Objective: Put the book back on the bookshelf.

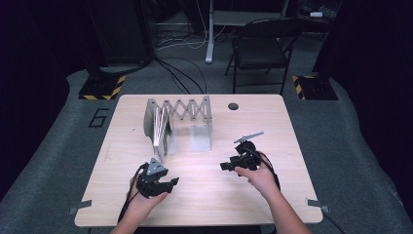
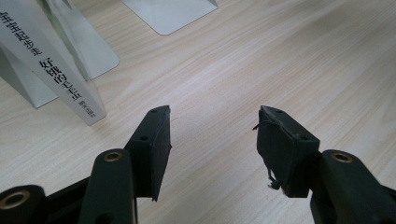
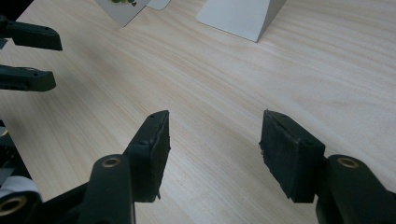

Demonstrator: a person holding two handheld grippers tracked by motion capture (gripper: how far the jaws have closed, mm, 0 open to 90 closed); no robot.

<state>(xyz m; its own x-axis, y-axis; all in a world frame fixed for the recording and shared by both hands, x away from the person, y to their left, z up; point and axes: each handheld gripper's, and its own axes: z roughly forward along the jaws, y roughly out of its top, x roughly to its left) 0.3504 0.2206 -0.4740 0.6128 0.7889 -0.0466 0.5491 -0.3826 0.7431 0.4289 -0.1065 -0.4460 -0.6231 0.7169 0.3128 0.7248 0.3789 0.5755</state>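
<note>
Tools low over bench (image 1: 204, 195), near edge — left tool (image 1: 171, 182) jaws apart, nothing btwn; right tool (image 1: 225, 166) likewise released, nothing gripped. Further back, thin book (image 1: 159, 132) leaning upright in accordion rack (image 1: 187, 109), left end, well apart from both.

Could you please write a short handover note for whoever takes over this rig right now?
Left gripper: jaws apart with nothing between them, low over the near-left part of the wooden table.
Right gripper: jaws also apart with nothing between them, over the near-right part of the table.
Things: an expandable metal book rack stands at the far middle of the table. A thin book with Chinese characters on its spine leans tilted in the rack's left end.
Done: the book is in the rack.
Left: it is tilted, not upright; the rack's right section looks unfilled. Judge the next step from there.
</note>
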